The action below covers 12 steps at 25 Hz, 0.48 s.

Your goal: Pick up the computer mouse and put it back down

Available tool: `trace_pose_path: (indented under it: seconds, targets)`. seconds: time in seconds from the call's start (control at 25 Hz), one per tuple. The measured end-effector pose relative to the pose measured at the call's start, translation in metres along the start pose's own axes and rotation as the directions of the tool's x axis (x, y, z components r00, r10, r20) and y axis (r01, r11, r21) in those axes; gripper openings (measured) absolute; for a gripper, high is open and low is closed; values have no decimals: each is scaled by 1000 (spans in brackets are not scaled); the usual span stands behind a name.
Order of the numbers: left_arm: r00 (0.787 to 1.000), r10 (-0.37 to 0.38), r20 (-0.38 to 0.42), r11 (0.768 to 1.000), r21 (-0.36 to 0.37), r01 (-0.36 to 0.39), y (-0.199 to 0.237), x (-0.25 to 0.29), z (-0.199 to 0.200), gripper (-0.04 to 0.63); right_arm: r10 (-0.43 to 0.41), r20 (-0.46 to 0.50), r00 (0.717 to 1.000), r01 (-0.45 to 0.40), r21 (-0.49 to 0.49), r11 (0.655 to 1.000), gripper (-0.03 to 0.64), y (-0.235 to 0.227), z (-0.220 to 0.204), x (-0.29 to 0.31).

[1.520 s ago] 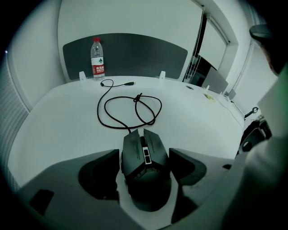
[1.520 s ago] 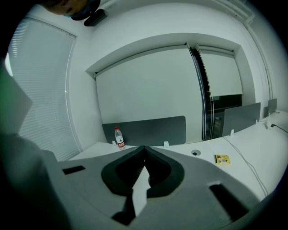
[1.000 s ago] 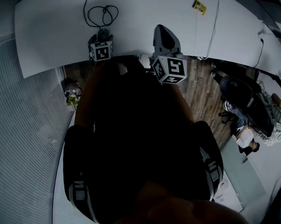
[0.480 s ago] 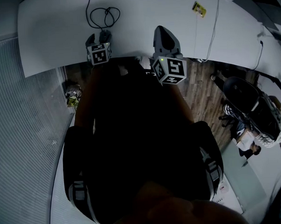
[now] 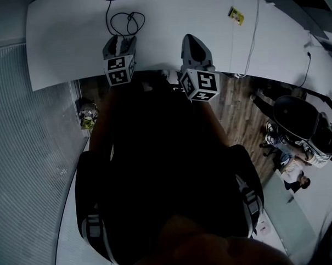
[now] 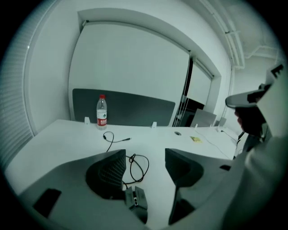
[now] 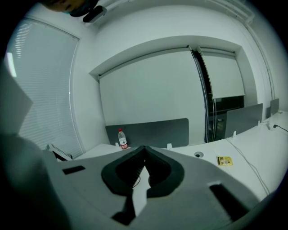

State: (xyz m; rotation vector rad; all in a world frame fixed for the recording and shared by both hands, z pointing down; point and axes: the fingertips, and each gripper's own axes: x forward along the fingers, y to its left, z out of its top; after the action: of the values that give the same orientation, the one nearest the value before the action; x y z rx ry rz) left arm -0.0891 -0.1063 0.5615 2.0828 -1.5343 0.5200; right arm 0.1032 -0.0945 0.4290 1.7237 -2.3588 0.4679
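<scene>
I am watching the left gripper [image 6: 145, 155] through its own camera, and its fingers [image 6: 108, 175] are standing spread. They have just been closing a little, and nothing is pinched between them. The computer mouse [image 6: 136, 200] is lying on the white worktop [image 6: 67, 139] below, showing low in the gap just beside the inner edge of the left-hand finger; I cannot tell whether it is touching that finger. Its cable [image 6: 138, 166] is curling in a loose loop on the worktop beyond it, between the two fingers as I am seeing them.

Farther back, a second thin lead [image 6: 114, 139] is lying on the worktop. A water bottle [image 6: 102, 111] with a red cap is standing upright in front of a dark partition [image 6: 135, 111]. A small yellow slip [image 6: 195, 139] is lying off to the right.

The right gripper [image 7: 144, 157] is pointing over the worktop with its fingers [image 7: 162, 173] pressed together at the tips, pinching nothing. The same bottle [image 7: 121, 139] and yellow slip [image 7: 224, 160] are showing beyond it.

From the head camera I am looking down on both tools side by side at the worktop's near edge [image 5: 70, 78], with the left gripper [image 5: 121, 40] over the cable loop [image 5: 127, 21] and the right gripper [image 5: 194, 45] apart from it, over bare worktop.
</scene>
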Motion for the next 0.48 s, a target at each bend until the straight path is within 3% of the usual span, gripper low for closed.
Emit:
trace_pose_path:
  seconds: [0.2, 0.48]
  targets:
    - [990, -18, 142, 1000, -10, 20, -12, -27, 47, 236, 6, -1, 1000, -6, 0, 1000, 0, 5, 0, -4]
    - [948, 11, 319, 999, -38, 1, -17, -69, 100, 63, 10, 0, 1000, -10, -1, 1000, 0, 9, -1, -7]
